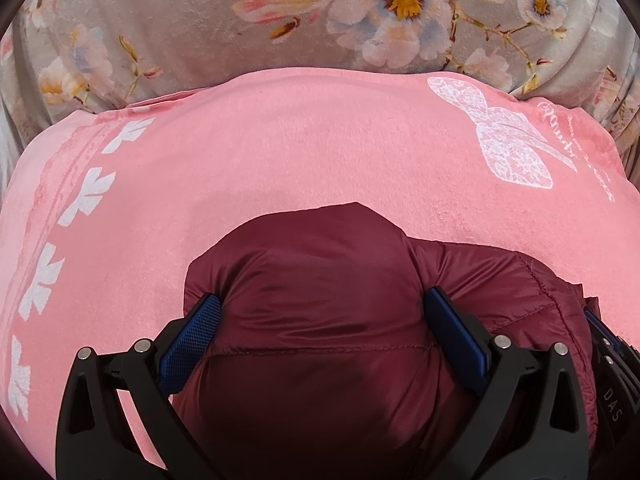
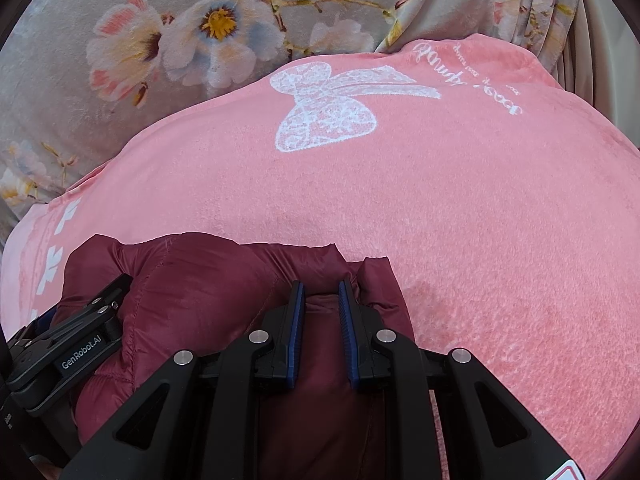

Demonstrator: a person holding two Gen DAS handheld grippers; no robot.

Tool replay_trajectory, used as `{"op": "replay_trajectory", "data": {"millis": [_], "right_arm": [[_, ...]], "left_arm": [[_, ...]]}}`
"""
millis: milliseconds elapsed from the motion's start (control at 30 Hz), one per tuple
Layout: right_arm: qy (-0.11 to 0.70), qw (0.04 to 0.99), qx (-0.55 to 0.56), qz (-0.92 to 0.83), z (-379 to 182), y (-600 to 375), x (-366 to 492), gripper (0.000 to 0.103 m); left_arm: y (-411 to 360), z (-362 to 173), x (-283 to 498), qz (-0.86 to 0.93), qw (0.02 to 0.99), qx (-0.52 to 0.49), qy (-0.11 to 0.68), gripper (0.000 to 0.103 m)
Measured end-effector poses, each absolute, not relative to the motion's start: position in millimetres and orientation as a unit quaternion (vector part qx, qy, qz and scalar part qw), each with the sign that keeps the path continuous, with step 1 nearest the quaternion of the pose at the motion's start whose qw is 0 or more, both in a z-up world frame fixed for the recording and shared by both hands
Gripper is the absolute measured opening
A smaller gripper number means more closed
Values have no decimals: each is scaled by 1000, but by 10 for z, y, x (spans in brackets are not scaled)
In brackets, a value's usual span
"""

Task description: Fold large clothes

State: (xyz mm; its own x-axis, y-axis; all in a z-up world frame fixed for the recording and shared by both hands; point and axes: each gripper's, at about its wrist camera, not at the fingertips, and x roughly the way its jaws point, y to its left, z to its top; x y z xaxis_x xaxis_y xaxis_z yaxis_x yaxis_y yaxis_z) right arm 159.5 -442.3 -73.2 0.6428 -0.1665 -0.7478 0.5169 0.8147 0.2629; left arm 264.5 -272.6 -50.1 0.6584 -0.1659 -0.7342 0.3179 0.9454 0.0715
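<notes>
Jacket: maroon, quilted, puffy; bunched at the near edge of a pink blanket and resting on it. Blanket bears a white lace bow print, white script and a border of white leaf shapes. Floral cloth, grey with pale blossoms, lies beyond the blanket.

Left gripper: angled downward, jaws spread wide around a thick fold of jacket; blue pads press into the padding on both sides, grasping it.

Right gripper: angled downward, just beside the left one, jaws nearly together and clenched on a narrow ridge of jacket fabric. Left gripper's black body shows at that view's lower left, against the jacket.
</notes>
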Motion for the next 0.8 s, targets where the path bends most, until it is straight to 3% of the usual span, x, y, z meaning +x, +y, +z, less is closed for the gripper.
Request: {"op": "replay_trajectory", "data": {"millis": [400,500,800], "right_arm": [[374,876,262,-153,-576,-4562,1397,20],[350,887,268,-138,-337,-4547,926,52],[418,857,294,-60,-502,-4249,151,54]], "left_arm": [[-2595,-413,2587,-156,889,80,422,98],[-2306,-256,2365,-182,879,47,438,98],[-1754,-310,1500,-199,854,103,468,98]]}}
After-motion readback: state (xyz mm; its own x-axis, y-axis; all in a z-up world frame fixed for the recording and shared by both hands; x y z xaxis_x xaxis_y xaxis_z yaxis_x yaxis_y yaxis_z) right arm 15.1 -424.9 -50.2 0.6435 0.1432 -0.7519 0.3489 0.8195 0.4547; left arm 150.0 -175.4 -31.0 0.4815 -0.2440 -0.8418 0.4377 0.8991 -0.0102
